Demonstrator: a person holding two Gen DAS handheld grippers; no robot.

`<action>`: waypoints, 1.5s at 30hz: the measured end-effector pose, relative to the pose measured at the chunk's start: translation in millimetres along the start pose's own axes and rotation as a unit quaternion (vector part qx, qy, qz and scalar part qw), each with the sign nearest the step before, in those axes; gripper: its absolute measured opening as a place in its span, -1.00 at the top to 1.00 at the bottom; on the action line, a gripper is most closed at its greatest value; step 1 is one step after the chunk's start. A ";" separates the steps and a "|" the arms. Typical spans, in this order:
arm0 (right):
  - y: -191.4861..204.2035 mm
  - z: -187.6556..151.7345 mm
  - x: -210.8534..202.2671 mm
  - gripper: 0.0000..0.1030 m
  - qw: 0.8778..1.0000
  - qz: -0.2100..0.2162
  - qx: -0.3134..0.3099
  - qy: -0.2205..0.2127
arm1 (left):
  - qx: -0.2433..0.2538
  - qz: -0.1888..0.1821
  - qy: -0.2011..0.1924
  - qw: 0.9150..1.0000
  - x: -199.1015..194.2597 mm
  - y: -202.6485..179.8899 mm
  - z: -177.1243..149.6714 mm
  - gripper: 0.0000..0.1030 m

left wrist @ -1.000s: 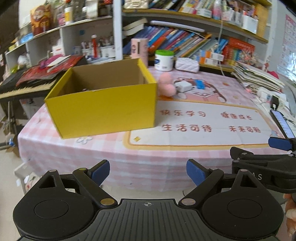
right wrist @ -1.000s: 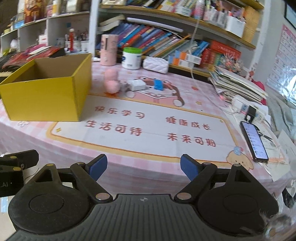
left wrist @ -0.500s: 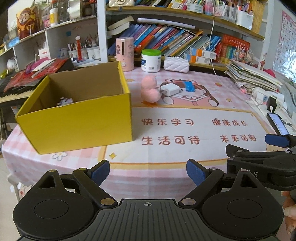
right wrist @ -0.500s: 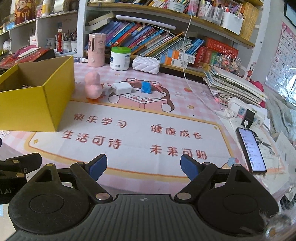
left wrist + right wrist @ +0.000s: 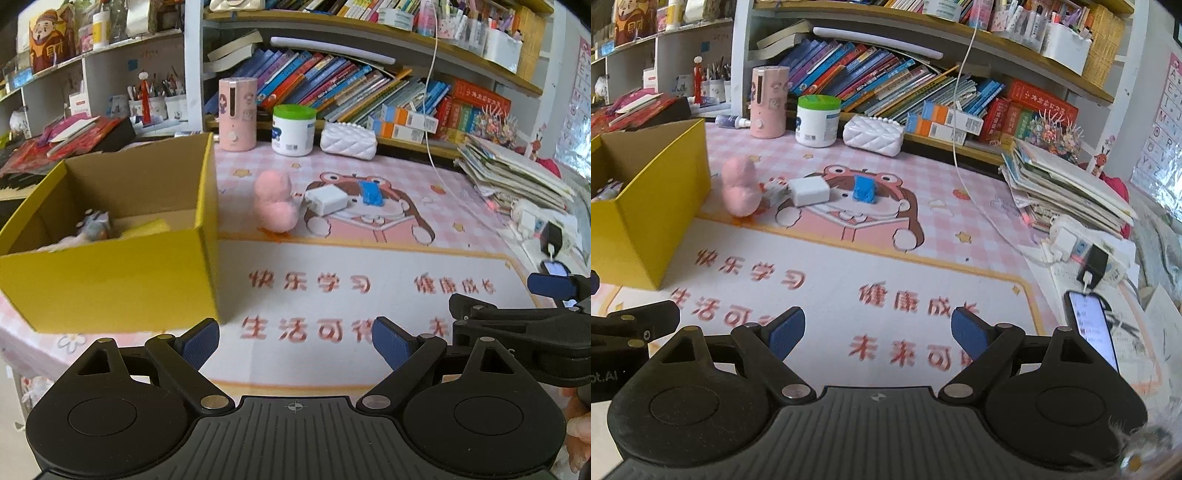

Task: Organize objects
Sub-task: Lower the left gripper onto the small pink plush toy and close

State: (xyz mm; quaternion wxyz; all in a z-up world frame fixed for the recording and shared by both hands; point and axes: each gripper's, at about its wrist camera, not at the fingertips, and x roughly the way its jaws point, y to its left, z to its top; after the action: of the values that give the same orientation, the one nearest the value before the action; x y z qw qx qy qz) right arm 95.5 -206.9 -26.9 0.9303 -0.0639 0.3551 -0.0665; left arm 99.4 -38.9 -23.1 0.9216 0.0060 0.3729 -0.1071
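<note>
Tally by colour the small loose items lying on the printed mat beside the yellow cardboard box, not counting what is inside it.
Pink: 1, the fuzzy pink plush toy
White: 2, the white square charger block and the small white patterned item beside it
Blue: 1, the small blue toy
Total: 4

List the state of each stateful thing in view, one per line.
Left gripper: jaws open, empty.
Right gripper: jaws open, empty.
Yellow box: open-topped, some items inside.
Green-lidded tub: lid on, upright.
Pink canister: upright.
Phone: screen lit, lying flat.
White charger: loose on the mat.
</note>
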 end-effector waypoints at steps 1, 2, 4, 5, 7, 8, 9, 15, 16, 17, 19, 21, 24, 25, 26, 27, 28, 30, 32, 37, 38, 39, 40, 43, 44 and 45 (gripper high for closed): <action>-3.4 2.5 3.1 -0.67 1.000 0.001 0.000 -0.001 | -0.001 0.001 -0.001 1.000 3.6 -3.0 2.8 -0.79; -7.8 5.8 7.1 -0.67 1.000 0.002 0.000 -0.003 | -0.002 0.002 -0.002 1.000 6.9 -6.2 5.5 -0.79; -16.5 11.3 14.9 -0.67 1.000 0.004 0.002 -0.004 | -0.003 0.003 -0.003 1.000 14.2 -13.6 11.0 -0.79; -20.1 13.6 18.1 -0.67 1.000 0.004 0.003 -0.005 | -0.004 0.004 -0.003 1.000 17.4 -16.9 13.3 -0.79; -28.4 18.8 25.9 -0.67 1.000 0.008 0.004 -0.005 | -0.005 0.007 -0.005 1.000 22.9 -22.9 18.3 -0.78; -32.1 20.7 29.0 -0.67 1.000 0.010 0.005 -0.007 | -0.006 0.009 -0.006 1.000 25.2 -25.6 20.5 -0.78; -35.6 23.0 32.1 -0.66 1.000 0.013 0.006 -0.009 | -0.006 0.012 -0.008 1.000 27.4 -28.2 22.6 -0.78; -52.5 36.3 49.8 -0.63 0.999 0.035 0.009 -0.023 | -0.015 0.036 -0.019 0.999 38.4 -38.8 34.2 -0.78; -54.2 38.1 52.9 -0.62 0.999 0.039 0.009 -0.024 | -0.017 0.040 -0.019 0.999 40.7 -39.8 36.2 -0.78; -56.0 40.1 56.3 -0.62 0.999 0.043 0.009 -0.025 | -0.019 0.043 -0.019 0.999 43.0 -40.7 37.9 -0.78; -58.6 44.0 63.7 -0.62 0.998 0.050 0.008 -0.025 | -0.023 0.051 -0.018 0.998 48.1 -42.0 41.6 -0.77; -59.6 47.8 70.7 -0.62 0.998 0.057 0.004 -0.024 | -0.026 0.059 -0.018 0.998 52.8 -42.6 45.2 -0.77; -61.6 54.1 79.9 -0.62 0.997 0.066 0.003 -0.027 | -0.031 0.077 -0.024 0.996 59.4 -43.9 52.1 -0.76; -62.9 56.6 82.5 -0.62 0.997 0.068 0.004 -0.030 | -0.033 0.082 -0.026 0.996 61.7 -44.2 54.7 -0.76; -63.9 58.3 84.6 -0.62 0.997 0.070 0.005 -0.033 | -0.035 0.086 -0.029 0.995 64.0 -44.2 57.6 -0.75; -65.3 60.6 87.0 -0.60 0.997 0.071 0.007 -0.036 | -0.037 0.091 -0.031 0.995 66.7 -44.5 61.1 -0.70; -66.9 63.0 89.3 -0.59 0.997 0.072 0.009 -0.038 | -0.038 0.096 -0.030 0.994 70.0 -45.1 64.4 -0.67; -69.9 67.0 94.8 -0.58 0.996 0.075 0.013 -0.041 | -0.047 0.100 -0.024 0.994 78.1 -44.7 71.0 -0.67; -71.8 71.5 102.4 -0.57 0.996 0.079 0.014 -0.037 | -0.056 0.107 -0.025 0.992 87.0 -43.0 77.2 -0.66; -75.4 81.6 115.7 -0.56 0.996 0.082 0.014 -0.040 | -0.075 0.134 -0.025 0.988 112.4 -38.2 88.8 -0.61; -76.4 83.3 117.9 -0.56 0.996 0.083 0.014 -0.041 | -0.072 0.140 -0.025 0.987 118.5 -38.4 90.6 -0.61; -76.8 84.9 120.1 -0.56 0.996 0.084 0.013 -0.042 | -0.068 0.146 -0.024 0.987 123.7 -38.5 92.2 -0.59; -77.1 86.2 122.1 -0.56 0.996 0.084 0.012 -0.041 | -0.063 0.154 -0.022 0.986 130.5 -38.5 94.0 -0.56; -78.2 89.5 127.4 -0.56 0.995 0.088 0.007 -0.041 | -0.068 0.165 -0.017 0.984 147.6 -34.7 100.0 -0.47; -78.8 90.0 128.6 -0.56 0.995 0.089 0.006 -0.041 | -0.073 0.169 -0.017 0.983 152.5 -32.9 102.4 -0.47; -79.3 90.4 129.6 -0.56 0.995 0.090 0.005 -0.042 | -0.077 0.172 -0.016 0.982 157.5 -31.7 104.8 -0.45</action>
State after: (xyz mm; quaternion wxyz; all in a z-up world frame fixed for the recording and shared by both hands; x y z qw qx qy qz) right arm 245.5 -300.2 -31.3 0.9467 -0.0298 0.3201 0.0186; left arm 275.0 -109.8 -53.7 0.9300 -0.0024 0.3585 0.0814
